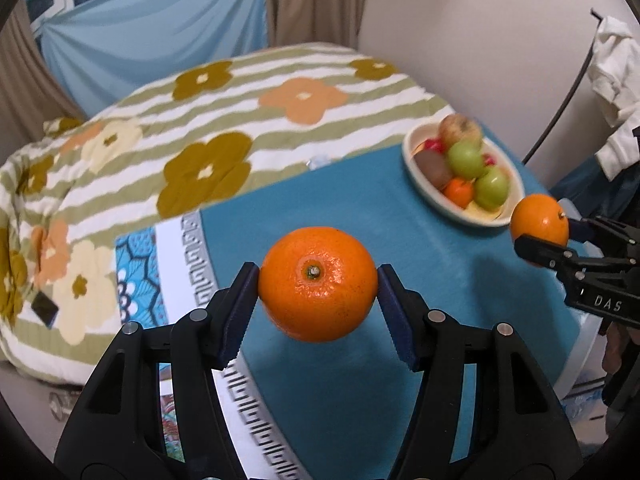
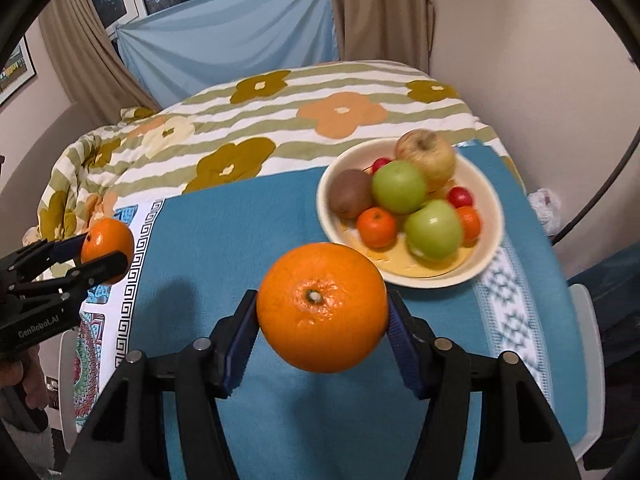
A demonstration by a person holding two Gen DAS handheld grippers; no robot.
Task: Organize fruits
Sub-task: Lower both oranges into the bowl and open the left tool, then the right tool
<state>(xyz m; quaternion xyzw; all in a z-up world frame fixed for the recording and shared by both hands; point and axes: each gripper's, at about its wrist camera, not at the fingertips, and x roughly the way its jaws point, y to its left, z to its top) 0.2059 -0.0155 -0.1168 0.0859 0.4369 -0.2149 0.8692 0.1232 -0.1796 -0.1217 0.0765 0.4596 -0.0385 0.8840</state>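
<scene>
My left gripper (image 1: 318,286) is shut on an orange (image 1: 318,284) and holds it above the blue cloth. It also shows in the right wrist view (image 2: 106,250) at the far left. My right gripper (image 2: 322,308) is shut on a second orange (image 2: 322,306), just in front of the cream bowl (image 2: 490,236); it shows in the left wrist view (image 1: 540,234) at the right. The bowl (image 1: 424,178) holds two green apples (image 2: 400,186), a yellow-red apple (image 2: 426,156), a kiwi (image 2: 350,198), small tangerines (image 2: 376,226) and small red fruits (image 2: 460,196).
A blue cloth (image 2: 248,216) covers the table. Behind it lies a striped flowered quilt (image 1: 200,120) on a bed. A patterned cloth edge (image 2: 132,272) hangs at the left. White clothing (image 1: 614,80) hangs at the right by the wall.
</scene>
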